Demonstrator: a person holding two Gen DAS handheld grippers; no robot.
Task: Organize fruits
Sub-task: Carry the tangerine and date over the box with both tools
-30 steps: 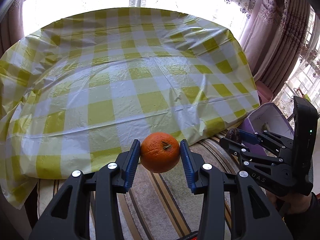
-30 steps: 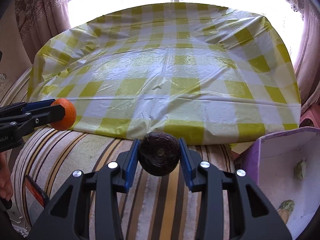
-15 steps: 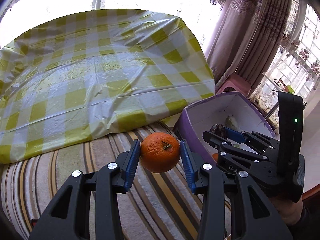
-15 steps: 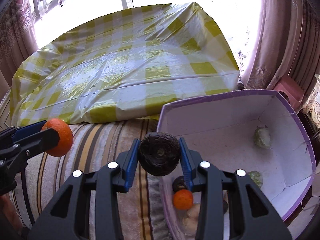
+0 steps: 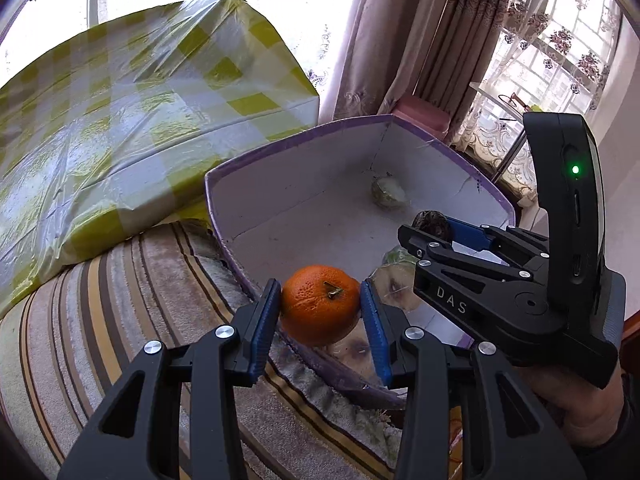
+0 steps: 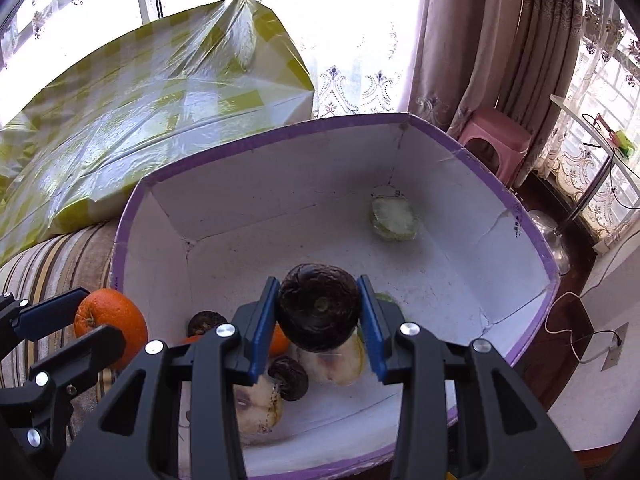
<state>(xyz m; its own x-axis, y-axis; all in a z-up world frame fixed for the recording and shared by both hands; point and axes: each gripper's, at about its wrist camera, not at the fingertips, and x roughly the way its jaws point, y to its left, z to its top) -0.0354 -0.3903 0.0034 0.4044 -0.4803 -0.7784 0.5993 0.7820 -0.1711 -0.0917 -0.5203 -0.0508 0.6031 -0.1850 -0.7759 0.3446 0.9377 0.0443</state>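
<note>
Fruit fills both grippers: left gripper [image 5: 320, 308] clamps an orange [image 5: 320, 304] at the purple-rimmed box [image 5: 256, 160] edge; right gripper [image 6: 319, 312] clamps a dark round fruit [image 6: 319, 306] above its white interior.

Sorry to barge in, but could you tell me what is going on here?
A person is sorting fruit with two handheld grippers. The left gripper grips an orange at the purple-rimmed box's near edge. The right gripper holds a dark wrinkled fruit over the box, which already contains several fruits.
</note>
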